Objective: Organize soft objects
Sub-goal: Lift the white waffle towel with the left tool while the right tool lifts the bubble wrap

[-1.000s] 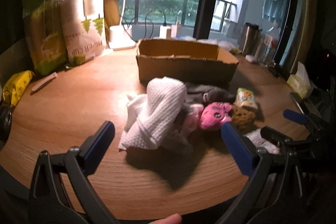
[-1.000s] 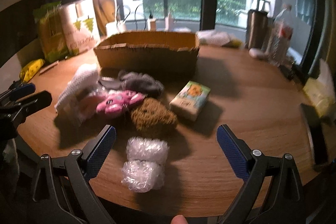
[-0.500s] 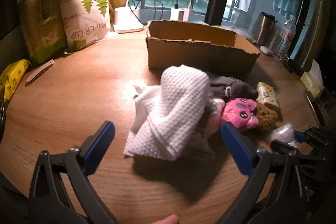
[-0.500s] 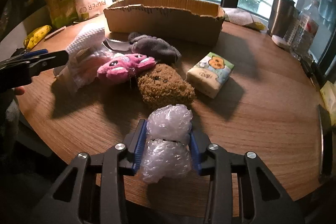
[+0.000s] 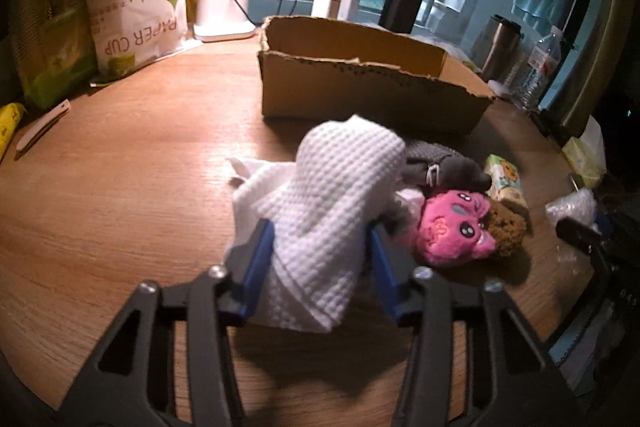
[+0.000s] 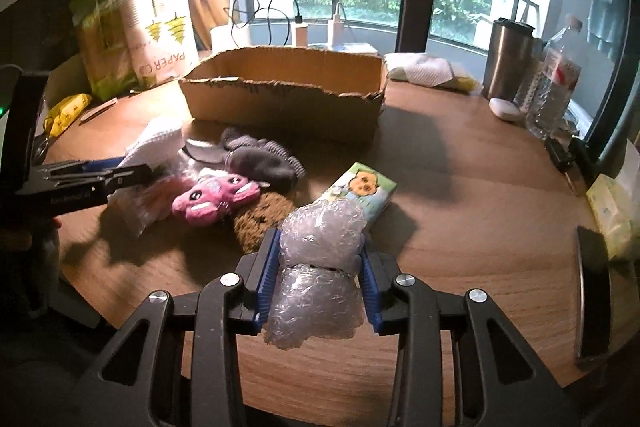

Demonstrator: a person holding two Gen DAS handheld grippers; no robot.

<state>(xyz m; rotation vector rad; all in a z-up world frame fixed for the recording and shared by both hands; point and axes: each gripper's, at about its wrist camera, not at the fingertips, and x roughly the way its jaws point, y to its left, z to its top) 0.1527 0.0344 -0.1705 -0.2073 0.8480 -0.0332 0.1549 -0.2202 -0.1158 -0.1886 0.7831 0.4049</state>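
My left gripper (image 5: pixel 320 259) is shut on a white waffle-weave towel (image 5: pixel 332 195) that lies on the round wooden table. My right gripper (image 6: pixel 318 267) is shut on a wad of clear bubble wrap (image 6: pixel 320 259) and holds it a little above the table. Beside the towel lie a pink plush toy (image 5: pixel 456 227), a brown plush (image 5: pixel 508 227), a grey knit item (image 5: pixel 444 167) and a tissue pack (image 6: pixel 362 191). An open cardboard box (image 6: pixel 284 103) stands behind them. The left gripper also shows in the right wrist view (image 6: pixel 132 171).
A paper-cup bag (image 5: pixel 136 7) and green packs (image 5: pixel 44 35) stand at the back left. A steel tumbler (image 6: pixel 508 59) and water bottle (image 6: pixel 554 87) stand at the back right. A phone (image 6: pixel 592 291) lies near the right edge.
My left gripper moved forward and shut on the white towel. My right gripper, shut on the bubble wrap half a second ago, has lifted it off the table.
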